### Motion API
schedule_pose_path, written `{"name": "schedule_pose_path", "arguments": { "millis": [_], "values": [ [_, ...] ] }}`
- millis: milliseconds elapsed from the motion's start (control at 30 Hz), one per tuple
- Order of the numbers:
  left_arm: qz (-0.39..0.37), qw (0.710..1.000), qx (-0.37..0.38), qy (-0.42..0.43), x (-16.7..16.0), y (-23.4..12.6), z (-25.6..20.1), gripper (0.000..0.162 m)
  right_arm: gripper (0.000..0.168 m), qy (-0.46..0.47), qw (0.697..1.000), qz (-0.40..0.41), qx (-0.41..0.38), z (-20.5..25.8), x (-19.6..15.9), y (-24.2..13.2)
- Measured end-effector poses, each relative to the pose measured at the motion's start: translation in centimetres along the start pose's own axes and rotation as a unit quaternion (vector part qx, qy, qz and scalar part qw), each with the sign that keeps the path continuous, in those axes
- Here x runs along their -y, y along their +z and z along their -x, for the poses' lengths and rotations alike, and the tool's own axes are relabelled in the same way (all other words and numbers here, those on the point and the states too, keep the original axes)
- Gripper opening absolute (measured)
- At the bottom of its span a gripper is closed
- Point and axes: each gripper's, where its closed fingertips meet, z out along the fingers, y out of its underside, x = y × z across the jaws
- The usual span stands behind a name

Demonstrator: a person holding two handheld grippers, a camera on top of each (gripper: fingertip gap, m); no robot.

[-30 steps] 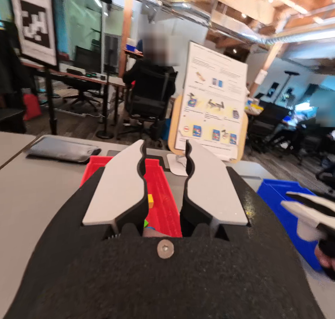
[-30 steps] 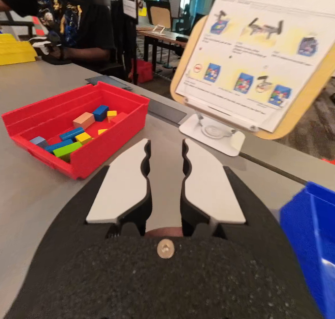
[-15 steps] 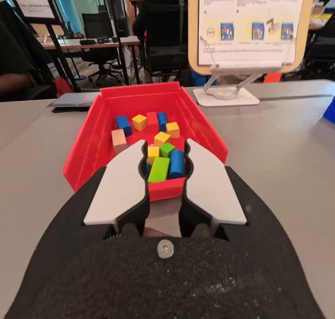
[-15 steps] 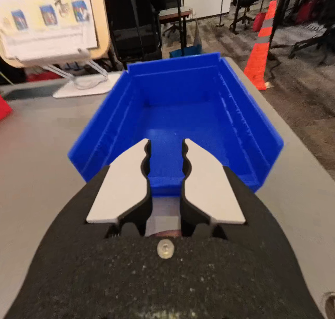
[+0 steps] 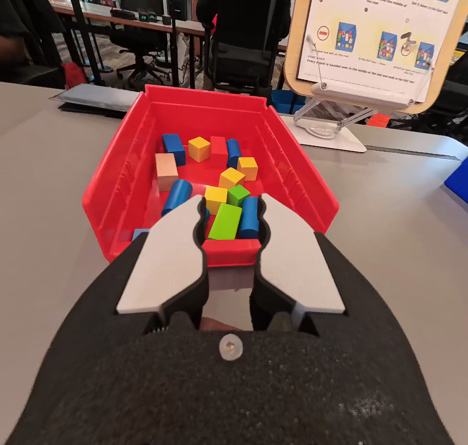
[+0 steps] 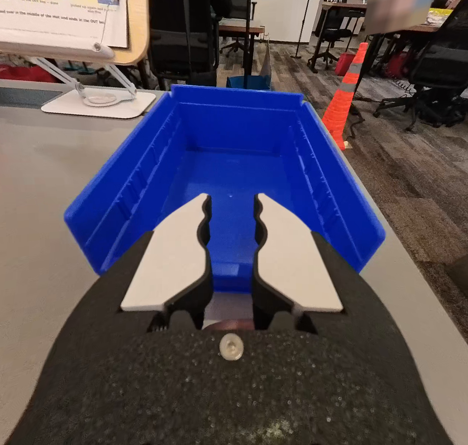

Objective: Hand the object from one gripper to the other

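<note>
Left wrist view: left gripper (image 5: 230, 200) sits above the near edge of the red bin (image 5: 298, 164), w/ its 2 fingers parted by a moderate gap, nothing between them, touching nothing. The bin rests on the grey table (image 5: 50, 179) and holds the blocks: a long green block (image 5: 224, 221) seen right in the gap, a blue cylinder (image 5: 249, 217) just beside it on the right, a small green cube (image 5: 238, 194) and a yellow cube (image 5: 215, 197) behind. Another blue cylinder (image 5: 177, 196) lies to the left, near a tan block (image 5: 166, 170). Further back are a blue block (image 5: 174, 148), 2 more yellow cubes and a red block (image 5: 218, 149). Behind the bin on the right, an instruction sheet on a stand (image 5: 354, 65). A blue corner shows at the right edge

Right wrist view: right gripper (image 6: 231, 197) is over the near end of the blue bin (image 6: 114, 192), fingers apart by about the same gap, holding nothing, no contact. No blocks visible in this bin. The stand's white base (image 6: 101, 103) is left of it on the table, an orange cone (image 6: 347, 96) on the floor to the right
</note>
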Motion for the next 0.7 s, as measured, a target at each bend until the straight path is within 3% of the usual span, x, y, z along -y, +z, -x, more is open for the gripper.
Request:
{"name": "schedule_pose_path", "arguments": {
  "millis": [100, 200, 333, 500, 700],
  "values": [
    [0.019, 0.999, 0.009, 0.025, -0.2, 0.8, -0.2, 0.038, 0.032, 0.052, 0.998, -0.007, 0.020, -0.9, 0.4, 1.1],
    [0.027, 0.996, 0.033, 0.078, -0.8, 0.8, 0.6, 0.039, 0.033, 0.038, 0.999, -0.003, 0.022, -1.7, 0.5, 1.8],
    [0.047, 0.998, -0.019, 0.041, -1.0, 1.3, -0.6, 0.045, 0.034, 0.010, 1.000, 0.012, 0.017, -1.6, -0.4, 1.5],
    [0.057, 0.997, -0.019, 0.051, -1.9, 1.5, 0.1, 0.045, 0.033, -0.004, 1.000, 0.007, -0.002, -1.5, -0.6, -0.1],
    [0.082, 0.995, -0.033, 0.044, -2.6, 1.6, 0.2, 0.046, 0.033, 0.005, 1.000, 0.018, 0.016, -1.2, -1.2, 0.5]
  ]
}}
